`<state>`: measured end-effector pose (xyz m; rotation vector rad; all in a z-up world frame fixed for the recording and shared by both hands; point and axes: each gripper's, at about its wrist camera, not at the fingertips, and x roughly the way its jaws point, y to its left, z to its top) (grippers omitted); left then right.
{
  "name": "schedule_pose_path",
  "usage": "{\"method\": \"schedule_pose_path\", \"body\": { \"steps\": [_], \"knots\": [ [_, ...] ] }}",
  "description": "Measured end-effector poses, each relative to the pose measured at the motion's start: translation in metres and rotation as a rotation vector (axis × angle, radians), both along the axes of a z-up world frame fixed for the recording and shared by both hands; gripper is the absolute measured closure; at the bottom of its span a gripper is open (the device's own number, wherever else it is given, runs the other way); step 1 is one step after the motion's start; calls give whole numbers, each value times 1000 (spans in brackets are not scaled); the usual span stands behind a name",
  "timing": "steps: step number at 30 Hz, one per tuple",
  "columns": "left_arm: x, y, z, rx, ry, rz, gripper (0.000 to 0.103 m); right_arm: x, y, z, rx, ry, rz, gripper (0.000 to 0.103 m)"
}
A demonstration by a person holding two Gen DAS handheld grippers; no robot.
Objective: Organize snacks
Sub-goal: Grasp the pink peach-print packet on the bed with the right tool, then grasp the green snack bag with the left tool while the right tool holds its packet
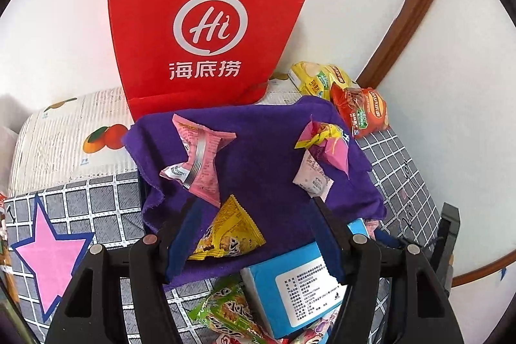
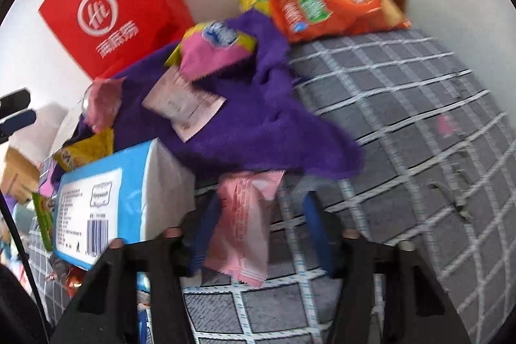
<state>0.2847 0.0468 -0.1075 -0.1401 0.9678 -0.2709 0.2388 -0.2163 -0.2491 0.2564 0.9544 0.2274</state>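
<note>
Your left gripper [image 1: 254,234] stands open above the purple cloth [image 1: 258,157] in the middle of the left wrist frame, its blue-padded fingers [image 1: 179,242] either side of a yellow snack packet [image 1: 227,231] without pressing on it. Two pink packets [image 1: 201,157] lie on the cloth higher up, one at left, one at right, with a red paper bag [image 1: 200,21] upright against the wall behind. A blue box [image 1: 296,282] lies at lower centre, beside a green packet [image 1: 222,308].

In the blurred right wrist frame, your right gripper [image 2: 258,234] has a pink snack packet [image 2: 242,228] between its fingers at lower centre; the left finger touches it, the right stands apart, so no grip shows. An orange chip bag [image 2: 332,8] lies at upper right on the grey checked surface [image 2: 419,118].
</note>
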Motion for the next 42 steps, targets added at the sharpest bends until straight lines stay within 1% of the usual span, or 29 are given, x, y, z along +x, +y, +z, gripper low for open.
{"method": "schedule_pose_path", "body": {
  "steps": [1,4,8,11,14,16,17,18,20,21,22,23,24,29,30,31,32,33,37,42],
  "knots": [
    [0,0,0,0,1,1,37,-1,-1,0,9,1,4,73],
    [0,-2,-1,4,1,1,37,-13,-4,6,-57,-19,-9,73],
    [-4,-7,3,13,-9,-12,37,-41,-16,16,-35,-12,1,73],
    [-12,-11,9,19,-25,-21,37,-70,-18,21,-39,1,58,72],
    [-23,-16,19,5,-47,-47,37,-96,-15,14,-60,37,121,72],
    [-30,-19,25,9,-63,-48,37,-108,-14,8,-98,43,115,71],
    [-35,-20,26,12,-68,-48,37,-114,-16,5,-100,44,99,70],
    [-39,-22,28,13,-68,-51,37,-120,-20,3,-88,39,88,68],
    [-48,-23,27,11,-63,-59,37,-129,-29,1,-38,43,42,46],
    [-54,-23,25,18,-61,-64,37,-133,-32,1,-14,34,27,43],
    [-57,-23,23,26,-57,-63,37,-138,-34,1,15,17,16,38],
    [-62,-21,20,35,-52,-58,37,-139,-34,0,23,8,13,32],
    [-65,-19,16,39,-47,-51,37,-139,-32,-1,16,0,8,31],
    [-80,-1,-3,54,-8,-7,37,-136,-16,-7,-99,-50,-34,31],
    [-82,1,-5,55,-3,0,37,-134,-10,-9,-145,-61,-41,32],
    [-85,6,-8,56,5,11,37,-133,-3,-11,-202,-69,-46,37],
    [-87,9,-11,57,10,19,37,-133,-2,-12,-235,-75,-52,50],
    [-89,13,-15,56,15,30,37,-133,0,-13,-272,-90,-68,52],
    [-95,17,-28,54,39,33,37,-139,-4,-16,-254,-131,-86,52],
    [-94,15,-46,38,68,31,37,-138,2,-18,-299,-141,-94,52]
  ]
}}
